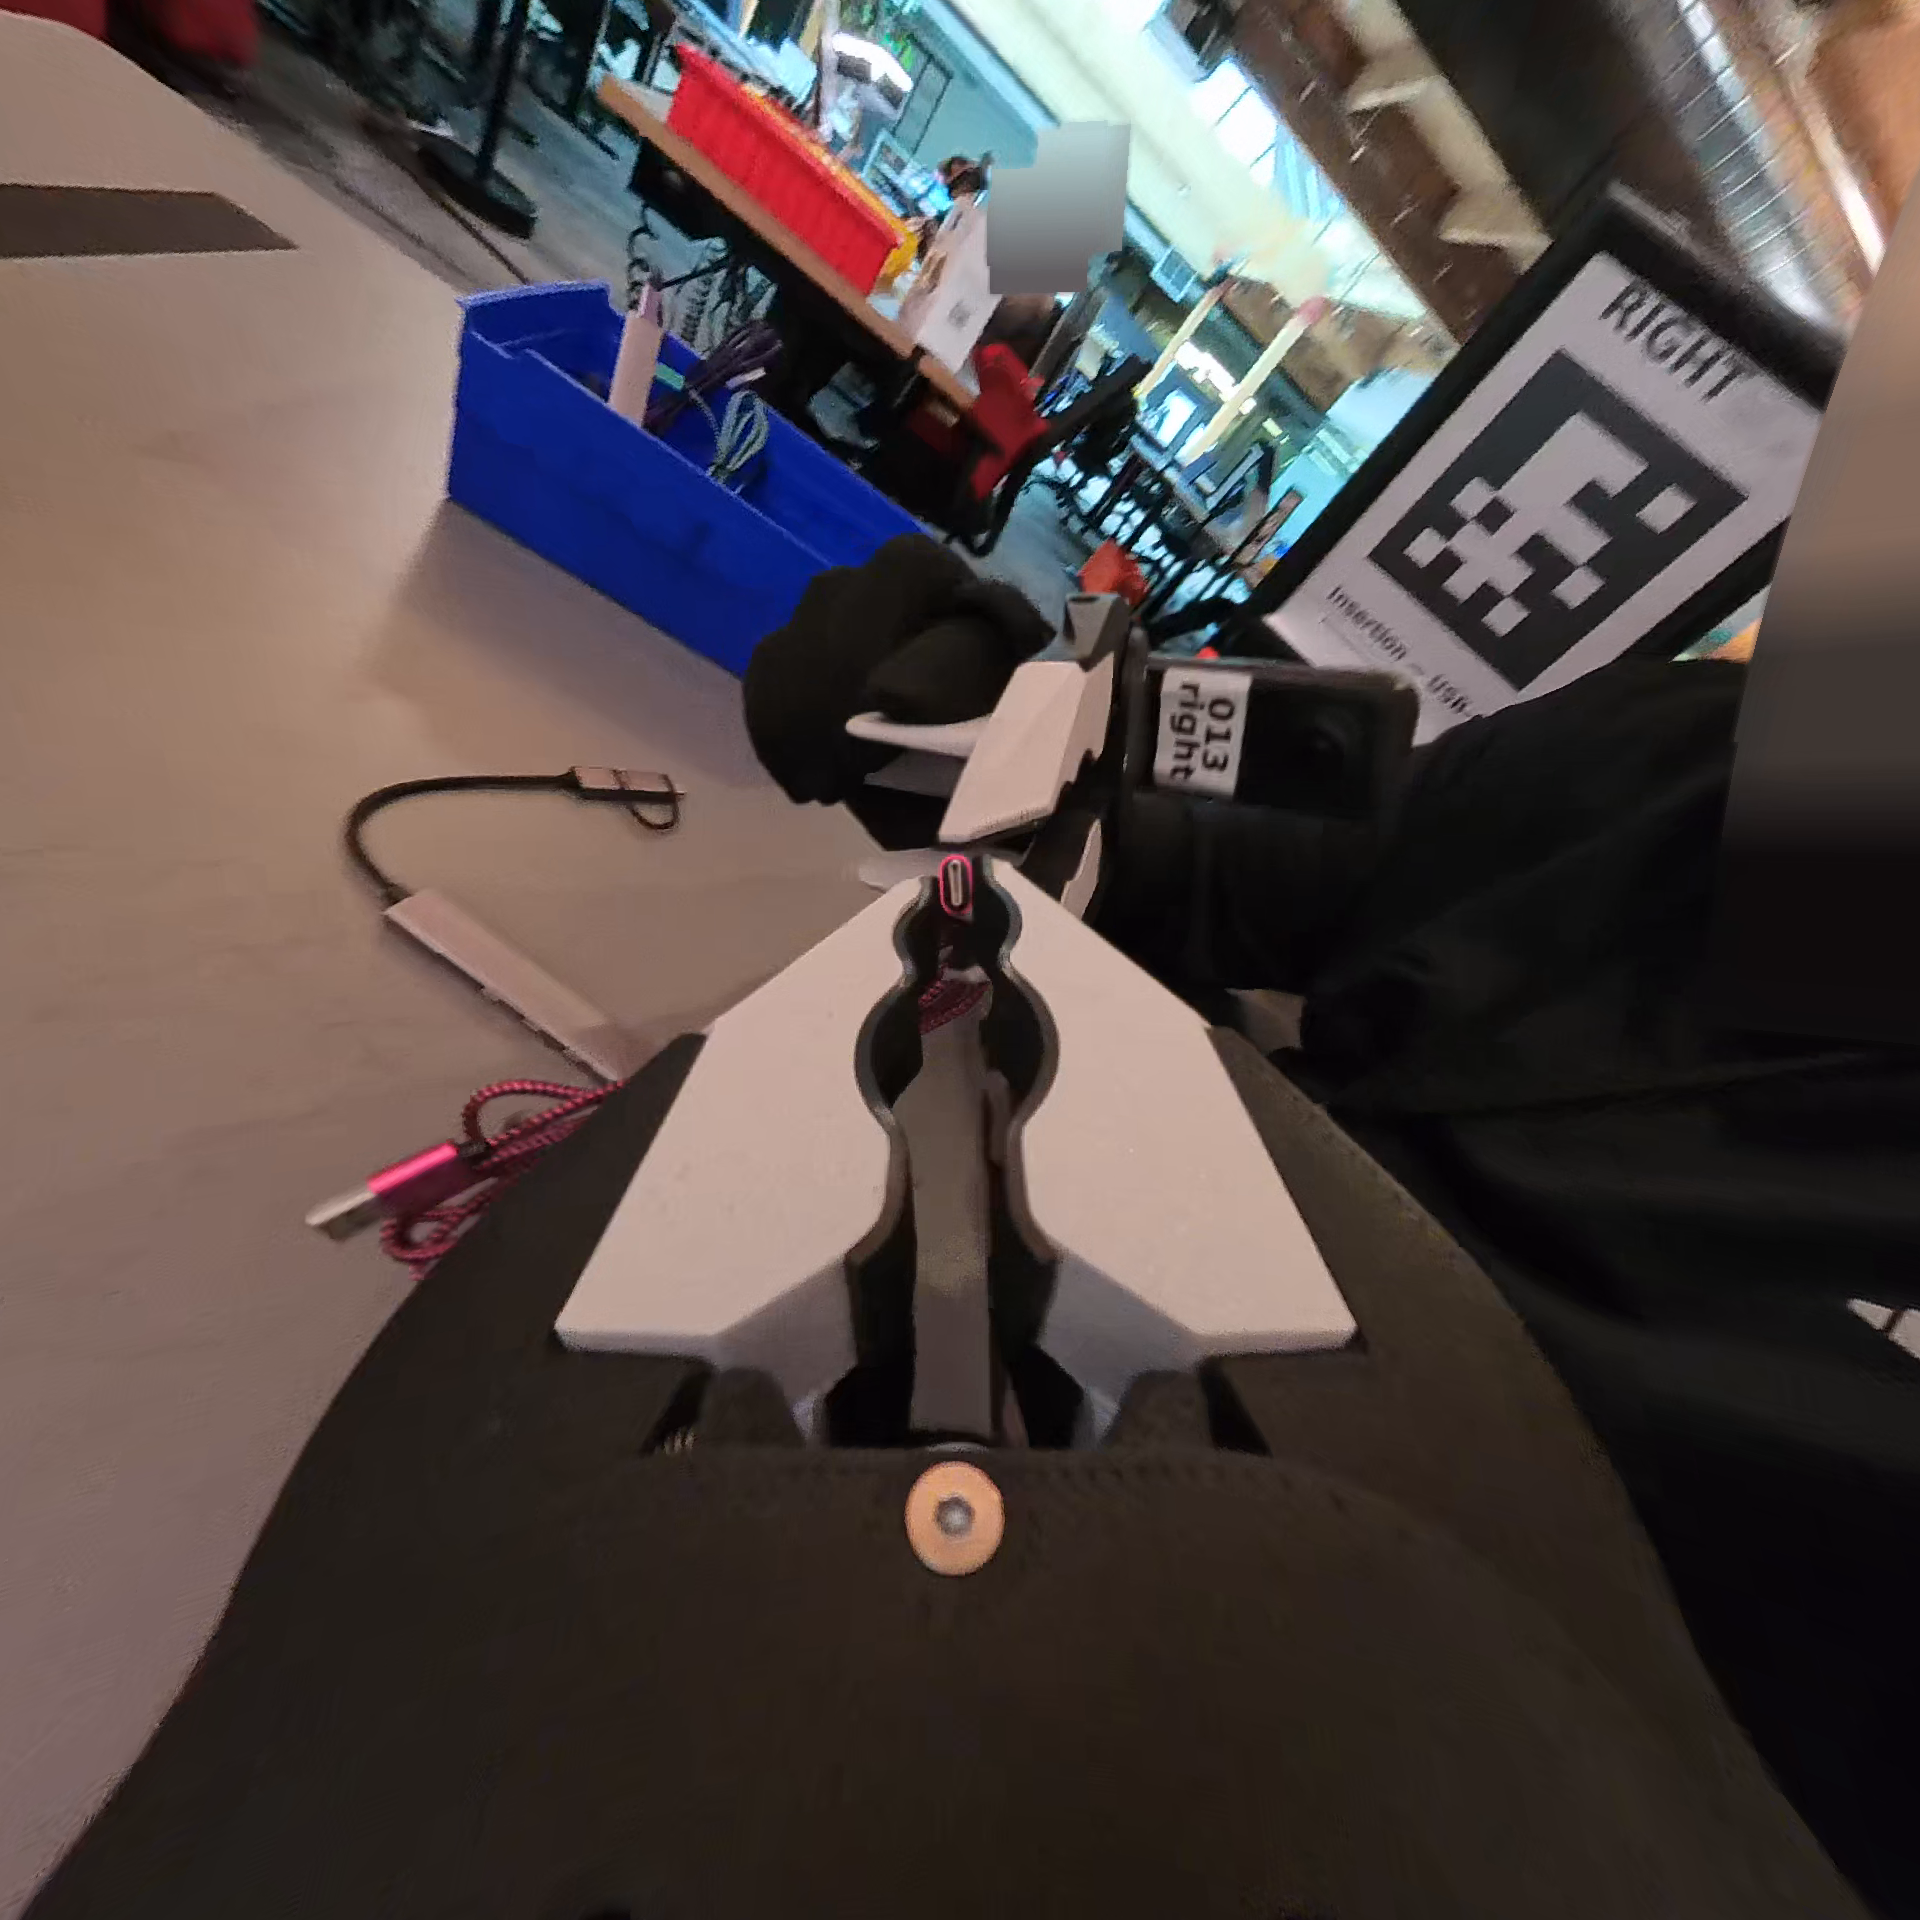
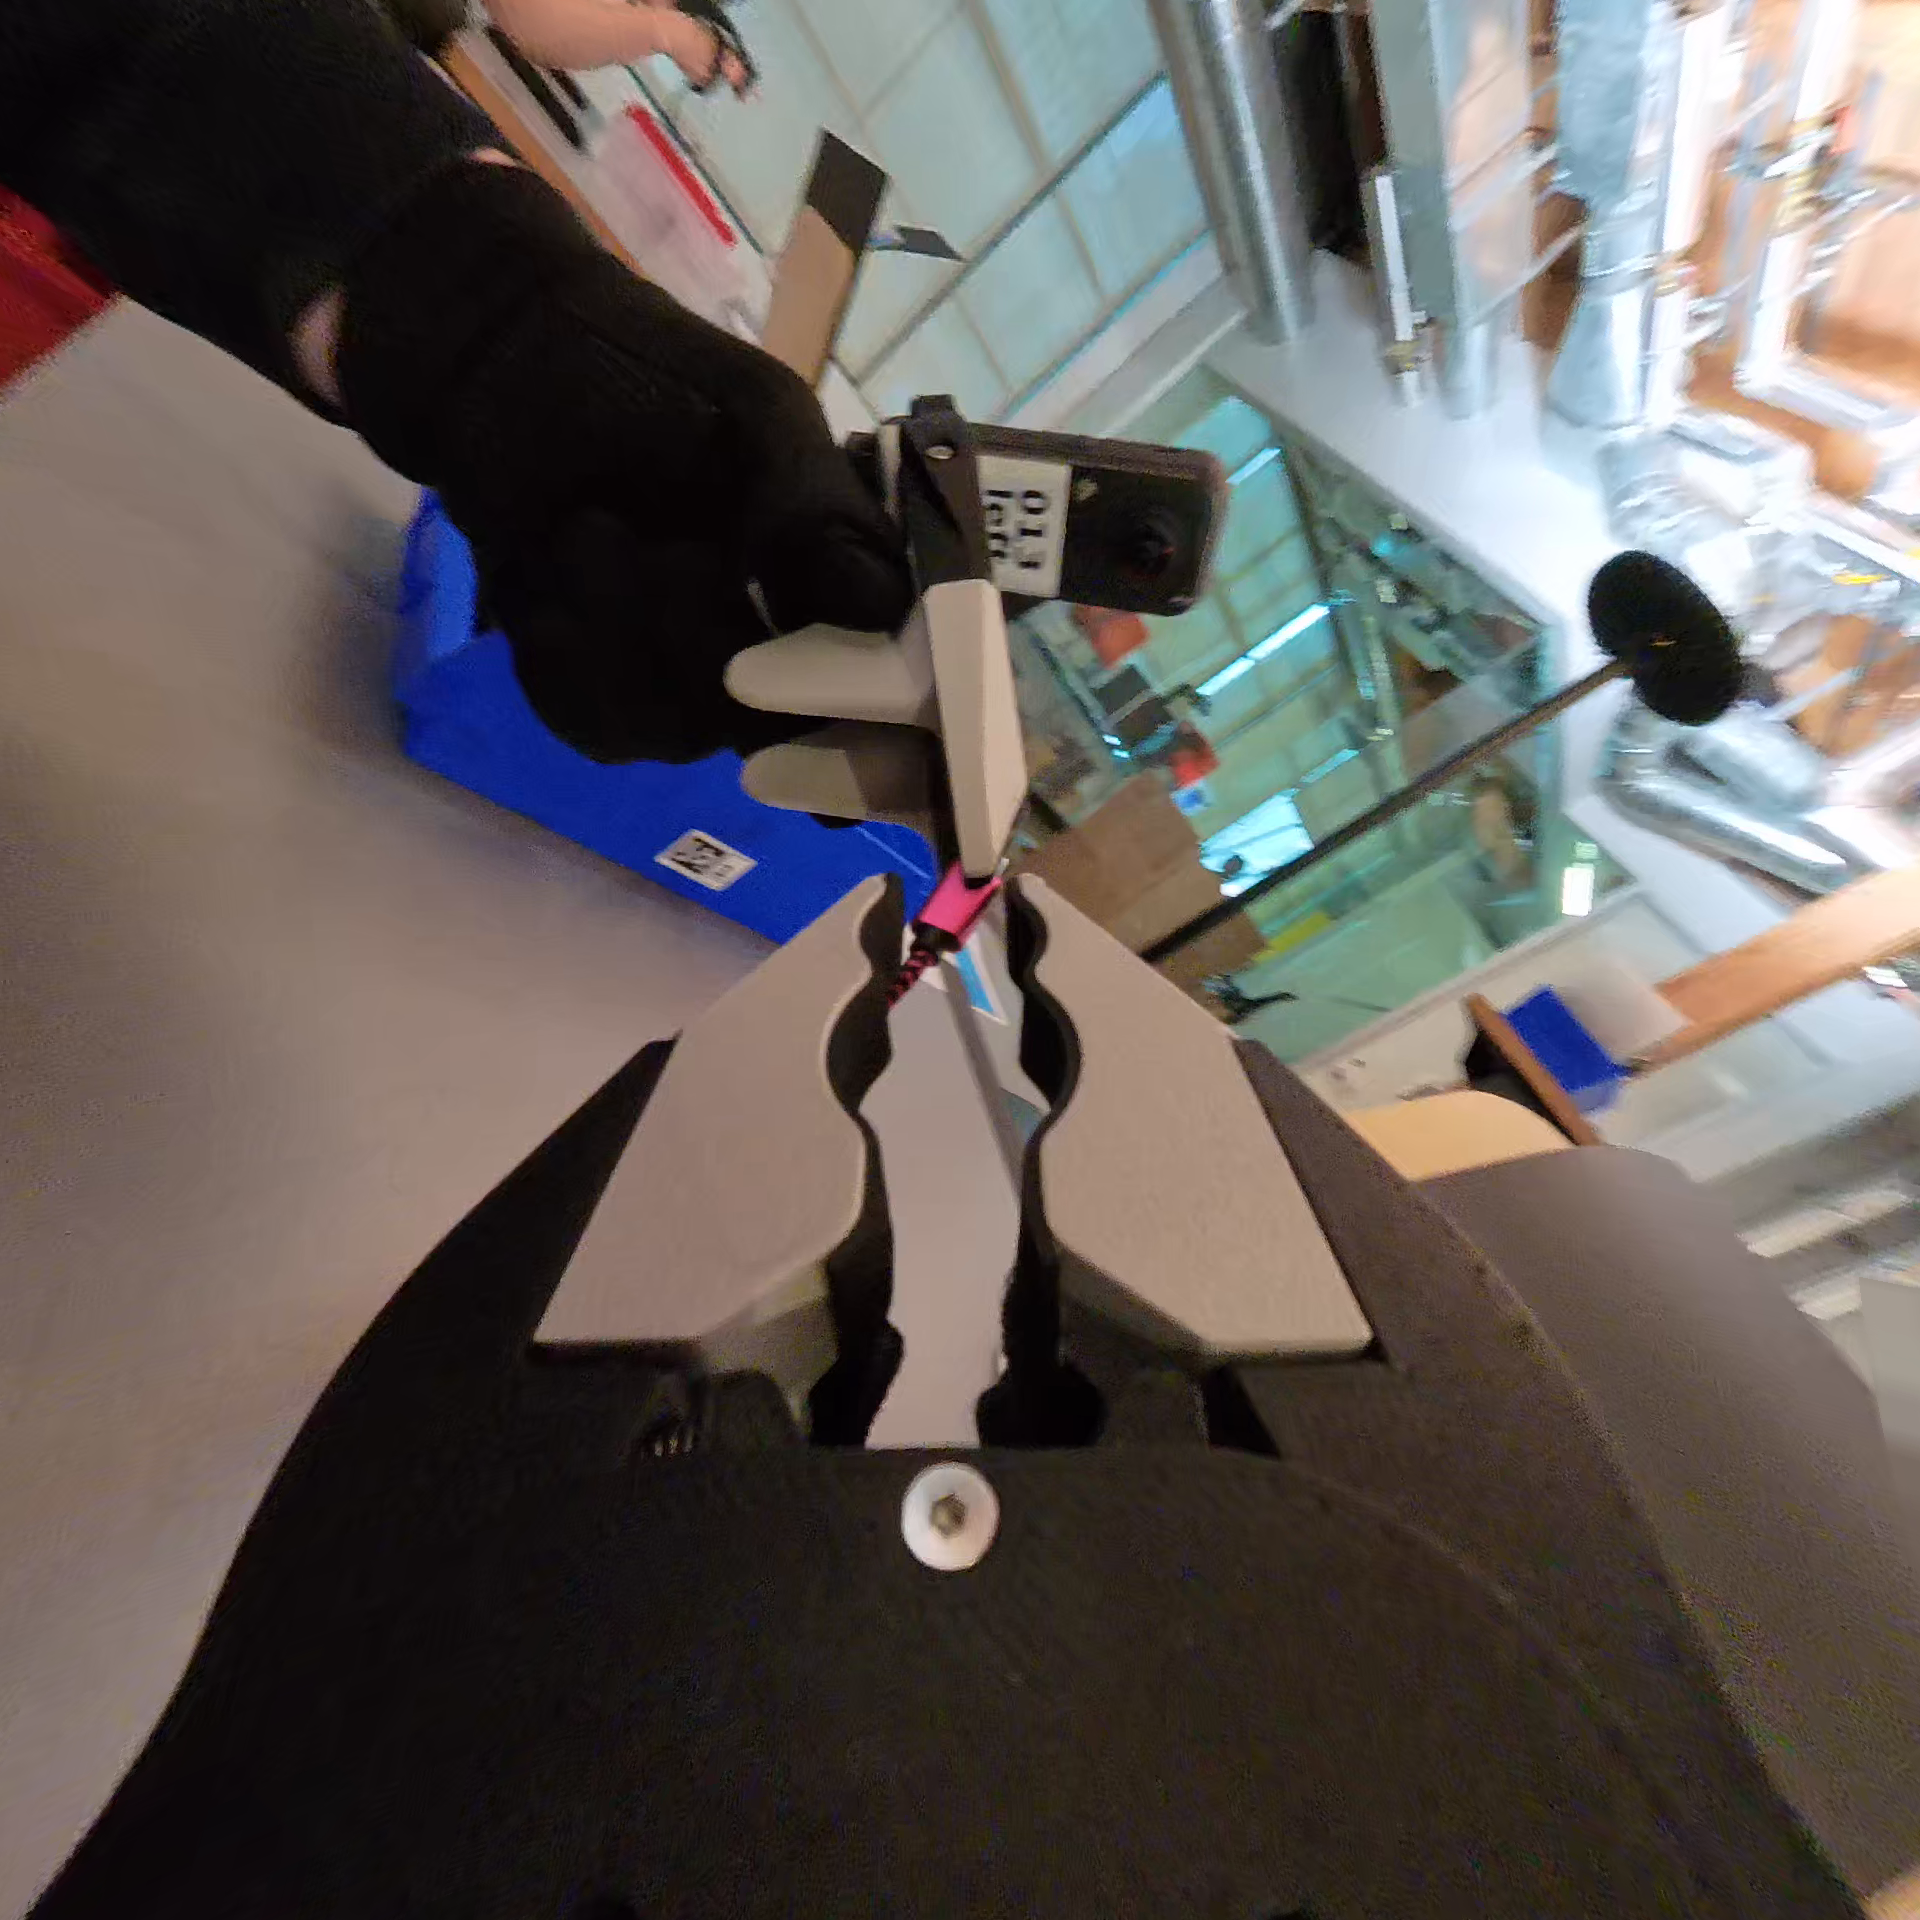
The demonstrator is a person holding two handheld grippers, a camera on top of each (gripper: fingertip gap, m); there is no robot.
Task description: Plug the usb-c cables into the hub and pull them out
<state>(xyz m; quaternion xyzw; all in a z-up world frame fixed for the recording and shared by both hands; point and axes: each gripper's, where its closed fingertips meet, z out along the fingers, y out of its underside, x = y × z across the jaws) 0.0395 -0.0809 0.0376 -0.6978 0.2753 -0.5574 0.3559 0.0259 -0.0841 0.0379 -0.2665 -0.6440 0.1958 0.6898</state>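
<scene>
Clamping the pink cable's USB-C plug (image 1: 954, 883) at centre frame, the left gripper (image 1: 951, 899) was shut on it. The right gripper (image 2: 951, 899) stood spread around that plug (image 2: 951, 904). The hub (image 1: 499, 971) lay left-centre, the blue bin (image 1: 623, 488) beyond.

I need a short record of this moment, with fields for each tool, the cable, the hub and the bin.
left tool: shut on the pink braided cable's USB-C plug
right tool: open, tips on either side of that plug
cable's other end: pink flat plug lying on the table
hub: slim silver bar on the pale table, nothing plugged in
bin: blue plastic tray holding cables
</scene>
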